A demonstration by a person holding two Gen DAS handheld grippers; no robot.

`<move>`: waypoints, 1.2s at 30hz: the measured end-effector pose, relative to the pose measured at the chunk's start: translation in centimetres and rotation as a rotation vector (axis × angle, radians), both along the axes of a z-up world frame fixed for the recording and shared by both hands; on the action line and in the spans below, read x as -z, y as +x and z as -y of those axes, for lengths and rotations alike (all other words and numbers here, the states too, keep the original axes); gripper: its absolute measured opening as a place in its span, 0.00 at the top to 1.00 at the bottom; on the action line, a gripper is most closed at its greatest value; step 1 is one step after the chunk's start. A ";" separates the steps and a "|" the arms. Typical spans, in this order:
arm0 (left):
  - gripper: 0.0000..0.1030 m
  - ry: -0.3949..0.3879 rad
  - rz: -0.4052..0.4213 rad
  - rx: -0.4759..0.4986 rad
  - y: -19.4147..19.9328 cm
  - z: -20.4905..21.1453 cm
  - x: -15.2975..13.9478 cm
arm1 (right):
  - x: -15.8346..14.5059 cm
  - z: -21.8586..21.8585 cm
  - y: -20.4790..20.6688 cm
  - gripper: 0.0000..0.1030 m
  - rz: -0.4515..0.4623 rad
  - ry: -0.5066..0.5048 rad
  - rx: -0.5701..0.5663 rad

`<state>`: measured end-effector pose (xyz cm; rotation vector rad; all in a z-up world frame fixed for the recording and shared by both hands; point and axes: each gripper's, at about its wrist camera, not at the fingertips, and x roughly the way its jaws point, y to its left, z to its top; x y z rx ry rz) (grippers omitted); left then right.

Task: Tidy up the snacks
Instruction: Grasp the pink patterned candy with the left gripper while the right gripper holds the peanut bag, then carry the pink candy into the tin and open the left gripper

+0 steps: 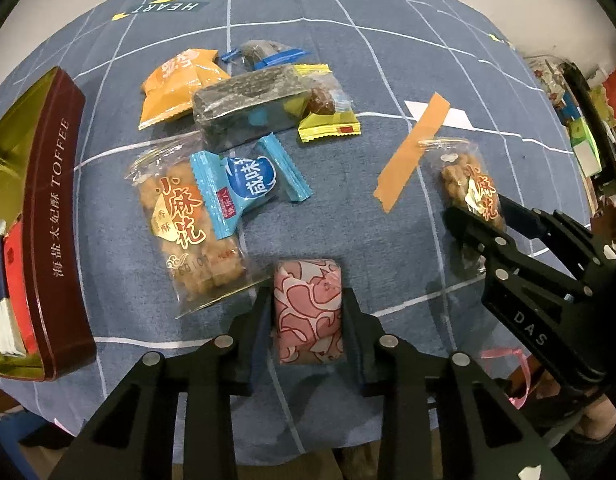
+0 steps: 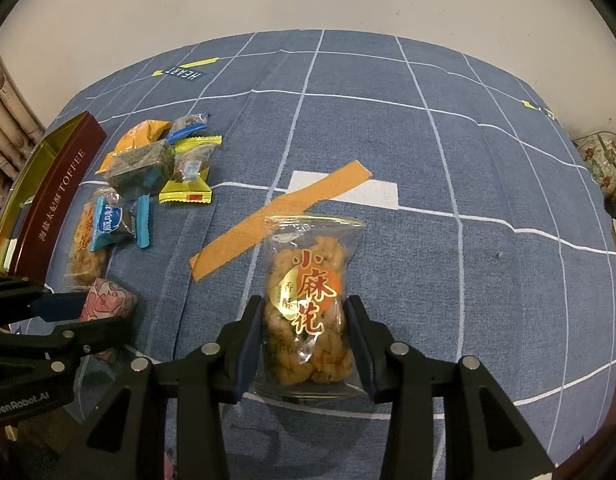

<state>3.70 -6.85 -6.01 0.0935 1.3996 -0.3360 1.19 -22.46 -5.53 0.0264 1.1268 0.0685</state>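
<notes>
Pink-patterned wrapping marks the small snack packet (image 1: 308, 312) caught between the pads of the left gripper (image 1: 306, 320), which press on its two long sides; its long axis runs straight ahead along the fingers, away from the wrist. It sits on the blue checked tablecloth (image 1: 388, 80) to the right of the maroon toffee tin (image 1: 56, 216), near that tin's closer end, with the loose heap of other snacks beyond it. The tin lies open to the left of this gripper, so the likely move is a lift and a short carry leftward over the tin's wall, and the left hand is clearly the nearer one for it. Farther right of the tin, well apart from it, the right gripper (image 2: 304, 344) pinches a clear bag of fried twists (image 2: 308, 304) across its lower half, the bag's length likewise pointing forward along the fingers, beside the strip of orange tape (image 2: 280, 220).
</notes>
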 end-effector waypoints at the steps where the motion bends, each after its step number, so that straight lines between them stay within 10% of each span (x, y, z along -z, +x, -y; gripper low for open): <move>1: 0.72 -0.001 0.001 0.001 0.0 0.0 0.0 | 0.0 0.0 0.0 0.59 0.000 0.001 0.000; 36: 0.74 -0.034 0.126 -0.050 0.1 -6.1 -7.9 | 0.1 -0.6 0.1 0.58 0.001 -0.044 0.001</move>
